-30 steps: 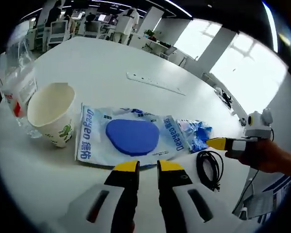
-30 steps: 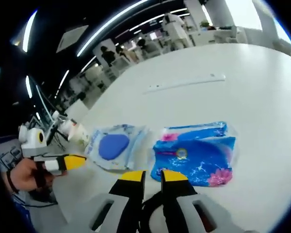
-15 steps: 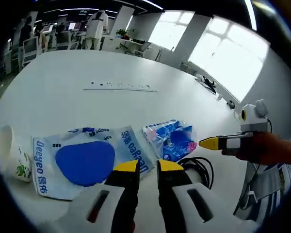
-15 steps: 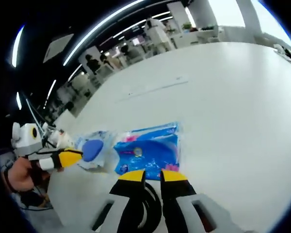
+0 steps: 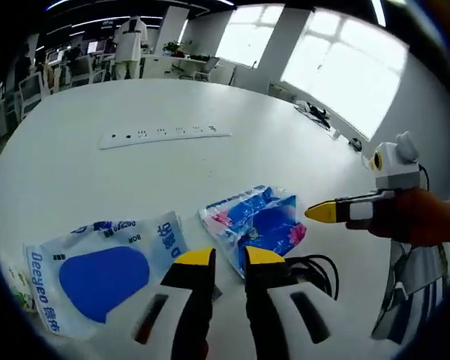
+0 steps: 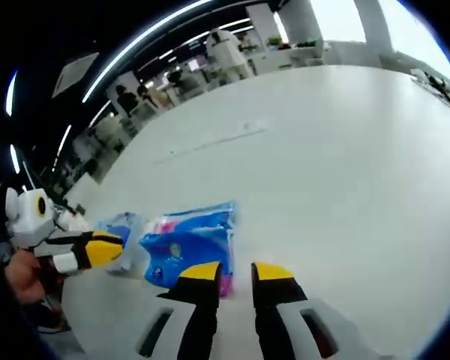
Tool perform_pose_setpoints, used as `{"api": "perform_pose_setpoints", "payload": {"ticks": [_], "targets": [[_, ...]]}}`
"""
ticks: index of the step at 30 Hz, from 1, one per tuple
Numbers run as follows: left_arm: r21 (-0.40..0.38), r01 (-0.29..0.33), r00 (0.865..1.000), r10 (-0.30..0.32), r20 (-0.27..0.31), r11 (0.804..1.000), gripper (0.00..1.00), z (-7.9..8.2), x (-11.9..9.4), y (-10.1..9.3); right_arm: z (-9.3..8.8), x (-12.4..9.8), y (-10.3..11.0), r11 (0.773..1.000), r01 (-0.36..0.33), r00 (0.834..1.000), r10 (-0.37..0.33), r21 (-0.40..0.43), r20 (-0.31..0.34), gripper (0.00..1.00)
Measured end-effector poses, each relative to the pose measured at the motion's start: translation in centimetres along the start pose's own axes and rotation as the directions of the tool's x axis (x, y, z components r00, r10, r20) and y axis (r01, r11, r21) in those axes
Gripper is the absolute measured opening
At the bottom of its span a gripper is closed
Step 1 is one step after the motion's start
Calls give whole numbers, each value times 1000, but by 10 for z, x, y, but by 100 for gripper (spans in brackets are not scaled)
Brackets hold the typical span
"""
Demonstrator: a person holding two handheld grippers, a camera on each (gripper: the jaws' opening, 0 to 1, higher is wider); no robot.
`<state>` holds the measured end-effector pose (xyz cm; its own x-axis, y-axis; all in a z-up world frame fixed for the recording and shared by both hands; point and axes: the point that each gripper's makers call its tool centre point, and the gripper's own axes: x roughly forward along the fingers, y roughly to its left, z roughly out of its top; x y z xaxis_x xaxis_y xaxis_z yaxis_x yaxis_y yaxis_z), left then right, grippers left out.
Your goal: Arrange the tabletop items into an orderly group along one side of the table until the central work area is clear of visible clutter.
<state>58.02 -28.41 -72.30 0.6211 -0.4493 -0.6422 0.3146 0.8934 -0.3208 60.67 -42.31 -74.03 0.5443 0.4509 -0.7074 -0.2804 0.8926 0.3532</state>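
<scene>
left gripper view: our left gripper point(image 5: 222, 259), jaws a narrow gap apart and empty, hovers over the blue floral packet point(image 5: 259, 223), beside the white pouch point(image 5: 101, 270). the right gripper point(image 6: 230, 272) is likewise slightly parted. we should widen before pinching the packet's edge.

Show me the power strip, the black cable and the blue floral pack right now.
power strip point(image 5: 165, 135), left gripper view, middle of its white body.
black cable point(image 5: 315, 271), left gripper view, on the coiled loop beside the gripper.
blue floral pack point(image 5: 256, 221), left gripper view, centre of the wrapper.
</scene>
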Motion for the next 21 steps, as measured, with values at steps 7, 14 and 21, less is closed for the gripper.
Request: {"api": "perform_pose_setpoints", "payload": {"ticks": [7, 14, 21], "targets": [[12, -5, 999, 5, -33, 1000, 10, -8, 12, -3, -3, 12, 1, 1000, -12, 1000, 12, -8, -25, 11], [13, -24, 999, 24, -40, 1000, 5, -8, 16, 2, -2, 19, 5, 999, -36, 999, 35, -9, -30, 6], [7, -31, 999, 32, -36, 999, 5, -5, 14, 5, -2, 20, 5, 999, -39, 999, 38, -13, -31, 6]]}}
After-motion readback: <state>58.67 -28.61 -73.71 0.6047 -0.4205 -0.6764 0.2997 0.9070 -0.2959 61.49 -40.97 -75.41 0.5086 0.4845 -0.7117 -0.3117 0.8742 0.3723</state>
